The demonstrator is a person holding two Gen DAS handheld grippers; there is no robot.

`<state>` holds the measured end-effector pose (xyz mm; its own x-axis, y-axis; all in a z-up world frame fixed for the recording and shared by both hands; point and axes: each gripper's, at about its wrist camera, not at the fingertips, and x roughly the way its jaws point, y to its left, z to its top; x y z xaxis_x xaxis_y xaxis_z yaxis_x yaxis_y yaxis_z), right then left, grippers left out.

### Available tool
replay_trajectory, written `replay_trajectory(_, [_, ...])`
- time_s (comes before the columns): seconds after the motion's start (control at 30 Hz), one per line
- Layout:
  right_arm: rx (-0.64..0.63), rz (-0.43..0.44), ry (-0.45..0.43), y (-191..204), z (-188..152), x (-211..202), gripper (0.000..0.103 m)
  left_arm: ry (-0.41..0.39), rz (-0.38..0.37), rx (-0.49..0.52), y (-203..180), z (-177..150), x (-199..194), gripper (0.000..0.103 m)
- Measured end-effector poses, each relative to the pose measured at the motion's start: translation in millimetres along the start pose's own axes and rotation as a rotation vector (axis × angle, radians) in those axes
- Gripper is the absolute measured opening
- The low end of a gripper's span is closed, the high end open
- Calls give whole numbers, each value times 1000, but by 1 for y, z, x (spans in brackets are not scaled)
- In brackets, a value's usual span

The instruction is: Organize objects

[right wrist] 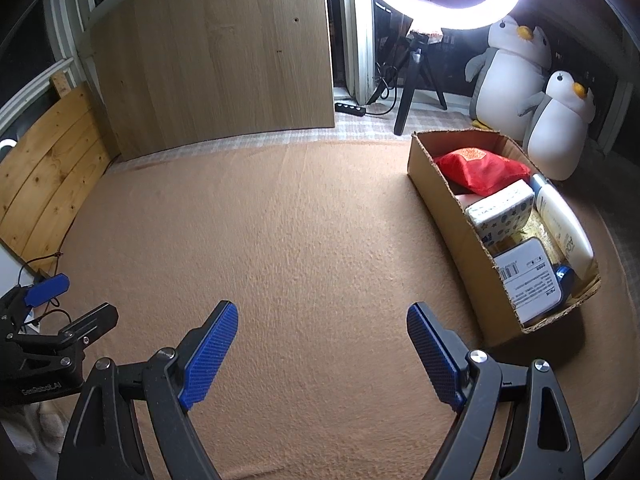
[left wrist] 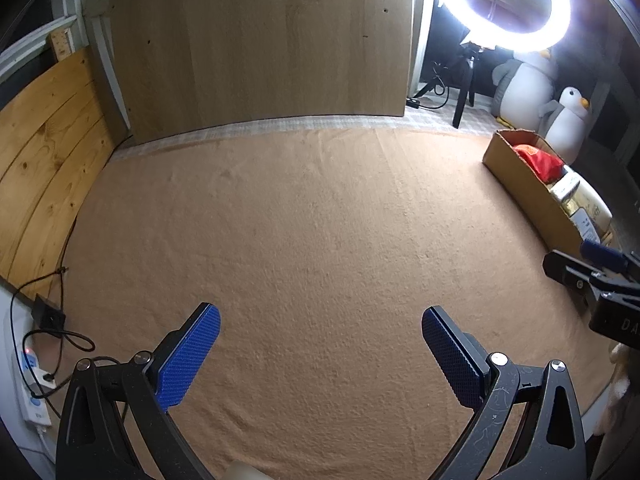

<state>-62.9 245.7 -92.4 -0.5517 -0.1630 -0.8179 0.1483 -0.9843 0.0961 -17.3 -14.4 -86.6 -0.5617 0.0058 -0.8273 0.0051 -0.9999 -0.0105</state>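
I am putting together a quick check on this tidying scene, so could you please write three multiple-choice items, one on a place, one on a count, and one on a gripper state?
1. Where does the red pouch lie?
A. On the orange blanket
B. Inside the cardboard box
C. Between the right gripper's fingers

2. How many plush penguins stand behind the box?
A. One
B. Two
C. Four

3. How do the right gripper's jaws stand?
A. Open, with nothing between them
B. Shut on the cream bottle
C. Shut on the white carton

Answers:
1. B: the pouch sits at the far end of the cardboard box, within its walls.
2. B: a large penguin and a small penguin sit side by side.
3. A: the right gripper shows only bare blanket between its blue pads.
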Motion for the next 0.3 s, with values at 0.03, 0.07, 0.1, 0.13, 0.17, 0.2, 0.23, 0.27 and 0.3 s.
replay_trajectory(0.03, [1, 1, 1, 0, 0, 1, 84, 1, 5, -4, 1, 0, 1, 102])
replay_trajectory(0.07, [2, 0, 3, 0, 0, 1, 84, 1, 4, -5, 1, 1, 1, 102])
replay_trajectory(0.1, [2, 0, 6, 0, 0, 2, 84, 1, -5, -7, 1, 1, 2, 102])
replay_trajectory(0.13, [3, 0, 7, 0, 0, 3, 84, -1, -20, -10, 2, 1, 2, 102])
replay_trajectory(0.17, [3, 0, 8, 0, 0, 3, 84, -4, -20, -11, 2, 1, 1, 102])
replay_trajectory(0.2, [4, -1, 9, 0, 1, 4, 84, -6, -13, -11, 3, 1, 1, 102])
replay_trajectory(0.23, [5, -1, 10, -1, 1, 4, 84, -7, -9, -7, 2, 1, 1, 102])
replay_trajectory(0.27, [6, -1, 11, 0, 1, 5, 84, -9, -14, 0, 2, 0, 2, 102])
replay_trajectory(0.3, [6, -2, 11, -1, 1, 5, 84, -9, -9, 4, 1, 0, 3, 102])
